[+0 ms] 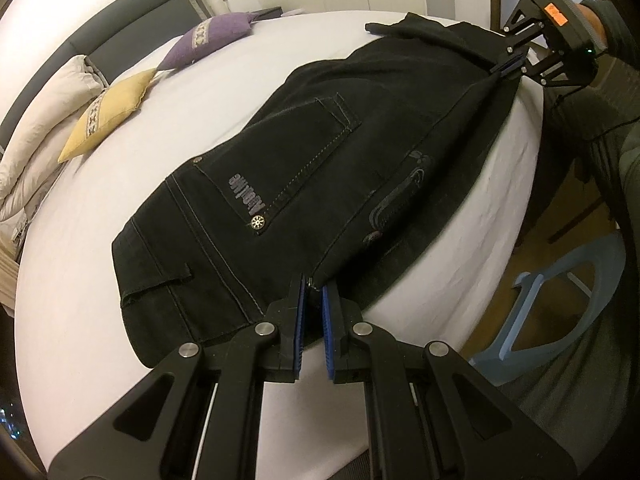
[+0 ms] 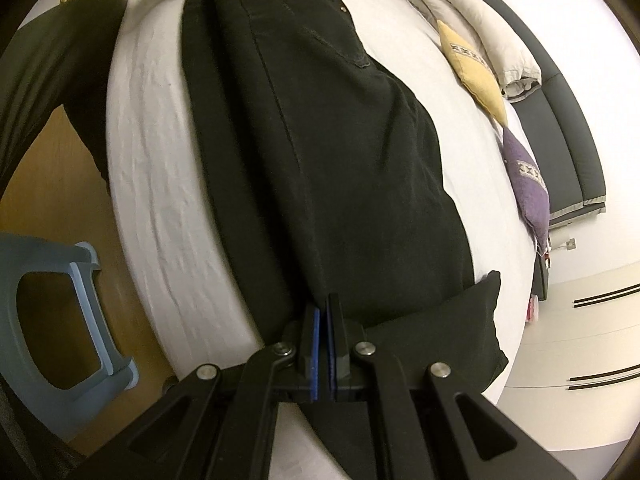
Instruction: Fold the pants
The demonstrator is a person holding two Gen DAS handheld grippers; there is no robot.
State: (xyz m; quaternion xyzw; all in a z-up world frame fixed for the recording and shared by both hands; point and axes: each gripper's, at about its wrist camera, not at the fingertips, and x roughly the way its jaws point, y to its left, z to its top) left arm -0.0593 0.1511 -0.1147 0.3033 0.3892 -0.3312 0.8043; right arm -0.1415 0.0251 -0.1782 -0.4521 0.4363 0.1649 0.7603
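Black jeans [image 1: 320, 168] lie stretched along the near edge of a white bed [image 1: 80, 280], back pocket up, folded lengthwise. My left gripper [image 1: 313, 284] is shut on the waistband edge of the pants, its blue pads pinching the fabric. At the far top right my right gripper [image 1: 507, 65] is shut on the leg end. In the right wrist view the same pants [image 2: 340, 152] run away from my right gripper [image 2: 323, 308], which pinches the cloth near the hem; a hem corner [image 2: 472, 320] sticks out to its right.
A yellow cushion [image 1: 108, 112], a purple cushion [image 1: 208, 40] and a rolled duvet [image 1: 44, 120] lie by the dark headboard [image 1: 120, 20]. A blue plastic stool [image 2: 60, 312] stands on the wood floor beside the bed. White wardrobes [image 2: 580, 340] are beyond. A person's dark sleeve [image 1: 608, 80] holds the right gripper.
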